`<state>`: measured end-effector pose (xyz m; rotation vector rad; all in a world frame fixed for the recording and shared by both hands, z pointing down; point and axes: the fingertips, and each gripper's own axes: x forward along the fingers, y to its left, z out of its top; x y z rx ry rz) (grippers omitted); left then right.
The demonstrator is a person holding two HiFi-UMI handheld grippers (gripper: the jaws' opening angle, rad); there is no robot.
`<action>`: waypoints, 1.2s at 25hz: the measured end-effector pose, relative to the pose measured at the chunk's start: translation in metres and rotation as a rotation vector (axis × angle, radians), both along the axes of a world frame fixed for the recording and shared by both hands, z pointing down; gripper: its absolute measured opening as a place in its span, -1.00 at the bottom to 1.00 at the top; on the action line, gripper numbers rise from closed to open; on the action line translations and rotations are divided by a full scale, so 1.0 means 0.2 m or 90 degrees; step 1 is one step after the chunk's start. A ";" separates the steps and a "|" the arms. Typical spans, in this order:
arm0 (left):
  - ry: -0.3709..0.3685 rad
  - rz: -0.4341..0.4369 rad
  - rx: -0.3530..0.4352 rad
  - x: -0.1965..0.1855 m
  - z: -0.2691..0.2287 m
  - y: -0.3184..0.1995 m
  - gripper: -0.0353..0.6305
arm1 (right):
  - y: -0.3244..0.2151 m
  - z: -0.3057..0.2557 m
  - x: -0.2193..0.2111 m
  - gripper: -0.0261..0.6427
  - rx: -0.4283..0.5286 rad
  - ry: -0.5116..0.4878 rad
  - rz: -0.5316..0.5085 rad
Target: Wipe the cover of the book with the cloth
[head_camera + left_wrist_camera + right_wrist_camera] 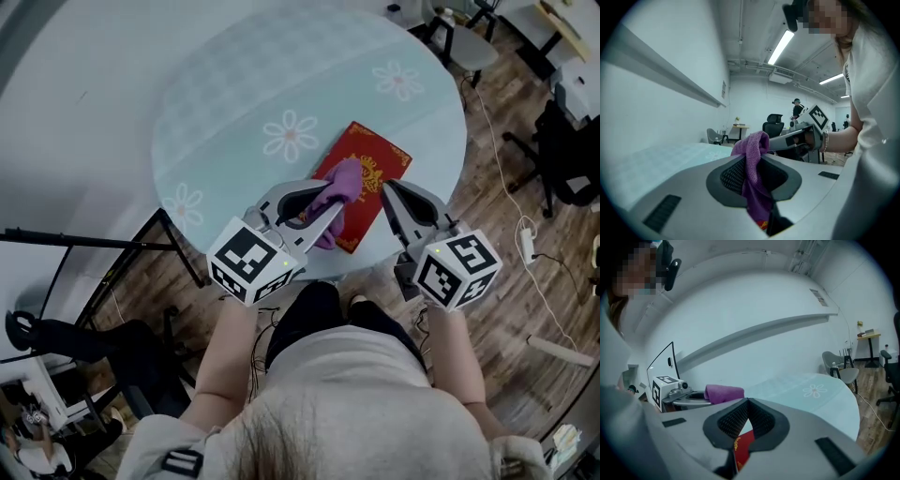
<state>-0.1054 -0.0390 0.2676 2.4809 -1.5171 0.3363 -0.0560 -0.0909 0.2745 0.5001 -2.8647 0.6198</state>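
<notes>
Left hand-held gripper (pixel 332 200) (pixel 757 159): jaws clamped on a purple cloth (pixel 345 180) (pixel 751 146). The cloth bunches up above the tips and hangs down btwn the pads. Seen from the head view, the cloth rests on the cover of a red book (pixel 371 155), over its left-hand part and down to its near edge.

Right hand-held gripper (pixel 387 192) (pixel 748 402): jaws drawn together at the tips, w/ nothing pinched btwn them. Its tip sits at the book's right edge. In the right gripper view the red cover (pixel 742 447) w/ gold print shows in the gap under the tips, and the cloth (pixel 724 392) lies off to the left in the other gripper.

The book has a gold emblem and lies flat, turned diagonally, close to the near edge of a round worktop (pixel 234 84). The worktop is pale teal w/ white flower prints.

Each gripper carries a cube w/ square markers, left (pixel 249 263) and right (pixel 457 268), nearer the person. The person's forearms reach in from the bottom of the head view. A wood floor (pixel 525 309) lies around the worktop, w/ a grey chair (pixel 464 42) beyond the far right rim.
</notes>
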 end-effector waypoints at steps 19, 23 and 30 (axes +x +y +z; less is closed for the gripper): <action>0.202 -0.121 0.104 -0.14 -0.24 -0.13 -0.65 | -0.06 -0.24 -0.02 -0.86 0.076 -0.068 0.031; 0.200 -0.159 0.103 -0.19 -0.22 -0.13 -0.65 | -0.05 -0.22 -0.04 -0.86 0.075 -0.069 0.030; 0.216 -0.180 0.085 -0.18 -0.17 -0.12 -0.65 | -0.06 -0.18 -0.06 -0.86 0.083 -0.048 0.028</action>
